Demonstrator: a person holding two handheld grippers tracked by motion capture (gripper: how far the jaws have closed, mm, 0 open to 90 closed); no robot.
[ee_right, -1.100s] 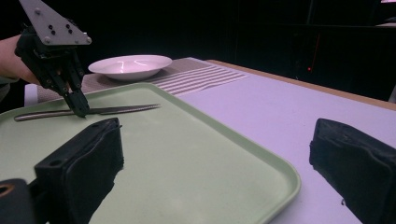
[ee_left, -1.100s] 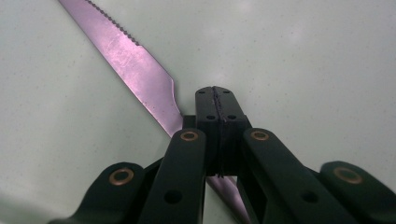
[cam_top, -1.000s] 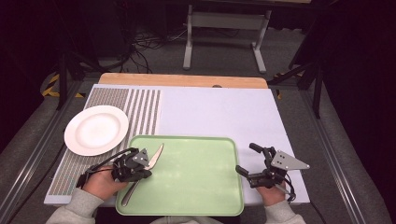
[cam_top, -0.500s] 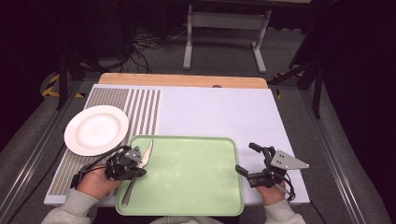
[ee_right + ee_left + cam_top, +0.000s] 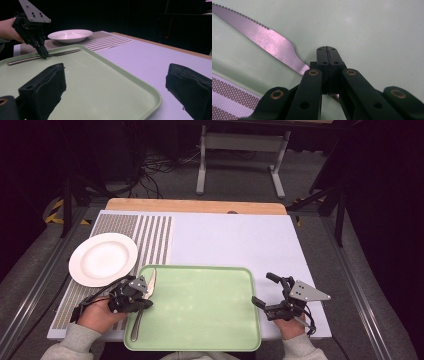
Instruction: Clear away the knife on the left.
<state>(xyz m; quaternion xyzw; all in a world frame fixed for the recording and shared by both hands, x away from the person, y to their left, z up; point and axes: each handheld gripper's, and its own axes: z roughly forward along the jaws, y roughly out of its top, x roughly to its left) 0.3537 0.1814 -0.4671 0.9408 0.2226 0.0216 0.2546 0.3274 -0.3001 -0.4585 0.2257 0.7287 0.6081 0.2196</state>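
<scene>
A steel knife (image 5: 136, 322) with a serrated blade (image 5: 269, 41) lies along the left side of the pale green tray (image 5: 200, 320). My left gripper (image 5: 145, 296) is shut, its pads meeting in one seam (image 5: 327, 50), and the knife's neck passes under its tip. From the right gripper view the left gripper (image 5: 44, 55) points down and touches the knife (image 5: 30, 59); I cannot tell if the knife is pinched. My right gripper (image 5: 263, 289) hangs at the tray's right edge, jaws wide open (image 5: 115, 85), nothing between them.
A white plate (image 5: 102, 258) sits on the striped mat (image 5: 150, 232) left of and behind the tray. The pale table top (image 5: 230, 242) stretches behind the tray to a wooden strip (image 5: 195, 206). Dark floor and a metal stand lie beyond.
My left gripper has shifted left, and the knife's blade has swung left with it toward the tray's left rim. The right gripper has stayed put.
</scene>
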